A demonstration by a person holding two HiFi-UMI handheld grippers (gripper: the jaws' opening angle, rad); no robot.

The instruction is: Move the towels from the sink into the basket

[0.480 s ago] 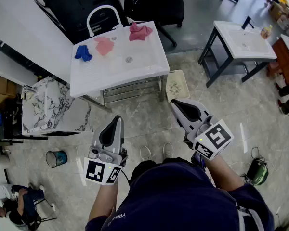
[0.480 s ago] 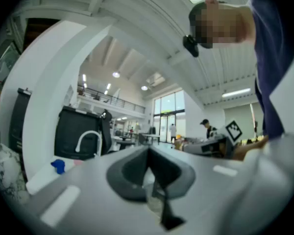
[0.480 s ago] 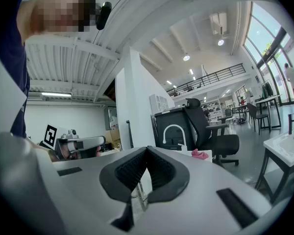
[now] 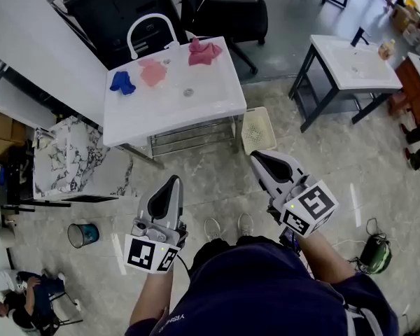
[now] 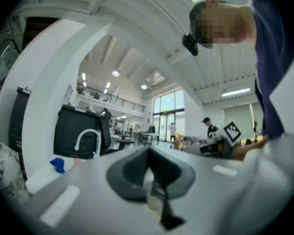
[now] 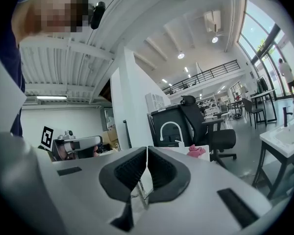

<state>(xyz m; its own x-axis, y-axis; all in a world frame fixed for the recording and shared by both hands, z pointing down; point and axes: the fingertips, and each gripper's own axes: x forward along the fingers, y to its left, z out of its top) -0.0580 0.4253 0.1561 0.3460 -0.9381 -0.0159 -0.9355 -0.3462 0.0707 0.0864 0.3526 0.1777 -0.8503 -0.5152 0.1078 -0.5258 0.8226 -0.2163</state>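
Room: a tall, bright hall with a pale marbled floor (image 4: pixel 196 163). Both grippers are held level above it, pointing toward the sink.
Left gripper (image 4: pixel 172 180): the jaws are pressed together with nothing between them. Its marker cube sits at the near end, by the person's arm.
Right gripper (image 4: pixel 256 157): the jaws are closed pad to pad and hold nothing.
Shoes (image 4: pixel 227 224): on the floor between the two grippers, behind the jaw tips.
Basket (image 4: pixel 257 127): cream and perforated, on the floor just ahead of the right jaws, beside the right front corner of the sink's stand.
Sink (image 4: pixel 217 100): a white basin on a metal frame, ahead of both pairs of jaws and well apart from them. It lies more in line with the left jaws than the right.
Towels: all three lie along the far side of the sink, out of reach of either pair of jaws. The blue towel (image 4: pixel 122 82) is far left, the pale pink towel (image 4: pixel 152 72) is next to it, and the deep pink towel (image 4: pixel 204 51) is at the far right corner.
Faucet (image 4: pixel 150 28): a white arch behind the pale pink towel.
Beyond: a black office chair (image 4: pixel 232 14) stands past the sink. A second white sink table (image 4: pixel 353 63) stands far off to the right of the right jaws.
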